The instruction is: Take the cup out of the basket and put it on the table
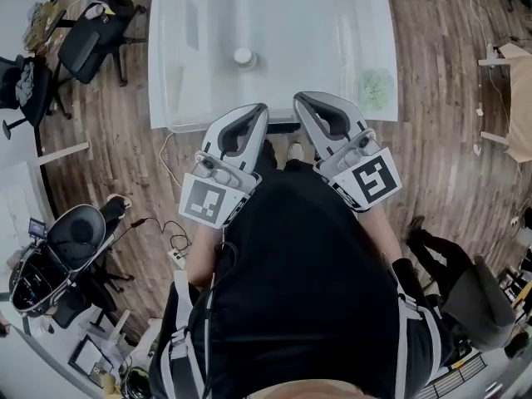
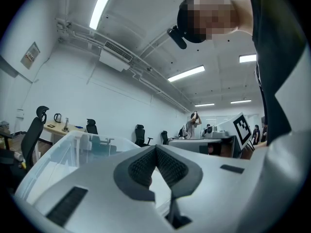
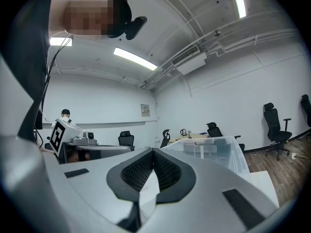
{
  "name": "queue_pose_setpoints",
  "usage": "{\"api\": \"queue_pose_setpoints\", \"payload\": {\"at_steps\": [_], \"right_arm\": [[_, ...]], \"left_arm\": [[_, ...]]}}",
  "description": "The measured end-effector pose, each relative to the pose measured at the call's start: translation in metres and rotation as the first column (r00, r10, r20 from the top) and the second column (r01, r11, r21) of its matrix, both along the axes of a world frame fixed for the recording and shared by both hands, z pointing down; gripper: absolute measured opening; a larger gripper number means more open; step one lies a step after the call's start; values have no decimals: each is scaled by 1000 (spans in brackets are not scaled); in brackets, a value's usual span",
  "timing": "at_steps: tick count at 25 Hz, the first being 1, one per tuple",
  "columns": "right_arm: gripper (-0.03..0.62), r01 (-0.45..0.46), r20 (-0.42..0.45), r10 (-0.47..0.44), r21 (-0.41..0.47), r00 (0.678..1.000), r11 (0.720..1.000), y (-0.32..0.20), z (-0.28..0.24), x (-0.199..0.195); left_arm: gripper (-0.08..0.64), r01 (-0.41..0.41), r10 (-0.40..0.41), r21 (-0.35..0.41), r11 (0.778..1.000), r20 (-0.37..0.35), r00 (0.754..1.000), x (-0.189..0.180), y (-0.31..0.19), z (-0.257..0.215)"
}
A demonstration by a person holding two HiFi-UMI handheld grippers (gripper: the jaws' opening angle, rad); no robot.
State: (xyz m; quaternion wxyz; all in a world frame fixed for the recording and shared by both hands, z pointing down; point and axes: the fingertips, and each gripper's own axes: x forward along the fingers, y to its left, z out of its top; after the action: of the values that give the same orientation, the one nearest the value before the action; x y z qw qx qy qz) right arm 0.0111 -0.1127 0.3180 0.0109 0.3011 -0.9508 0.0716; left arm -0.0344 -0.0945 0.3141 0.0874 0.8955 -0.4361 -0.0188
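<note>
A small white cup stands inside the clear plastic basket, which takes up most of the white table. Both grippers are held close to the person's chest at the table's near edge, short of the basket. My left gripper is shut with nothing between its pads, and in its own view the jaws meet below the basket's clear wall. My right gripper is also shut and empty, with the basket ahead to its right.
A pale green item lies at the table's right side. Black office chairs stand to the left, another chair at lower left. A seated person is at lower right. A power strip and cables lie on the wooden floor.
</note>
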Motion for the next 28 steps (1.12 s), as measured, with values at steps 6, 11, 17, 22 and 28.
{"api": "queue_pose_setpoints", "payload": {"at_steps": [6,11,17,22,28], "right_arm": [[18,-49,-23,49,3,999,999,-26,-3,-28],[18,-88,-45,88,19,995,996,-48,-5,-49],[18,-101,-70,104,34,992,994,-57,-6,-57],[18,-72,-87,75,42,993,997,-68,-6,-57],[18,-16,-100,18,26,995,1000,-86,0,-63]], "left_arm": [[18,-40,41,18,999,-21,999,-33,-30,-7],[18,-78,79,26,997,-29,996,-57,-48,-10],[18,-99,100,29,995,-13,995,-67,-60,-7],[18,-85,85,22,996,-1,996,-63,-74,-6],[18,-36,36,3,999,-4,999,-66,-91,-3]]}}
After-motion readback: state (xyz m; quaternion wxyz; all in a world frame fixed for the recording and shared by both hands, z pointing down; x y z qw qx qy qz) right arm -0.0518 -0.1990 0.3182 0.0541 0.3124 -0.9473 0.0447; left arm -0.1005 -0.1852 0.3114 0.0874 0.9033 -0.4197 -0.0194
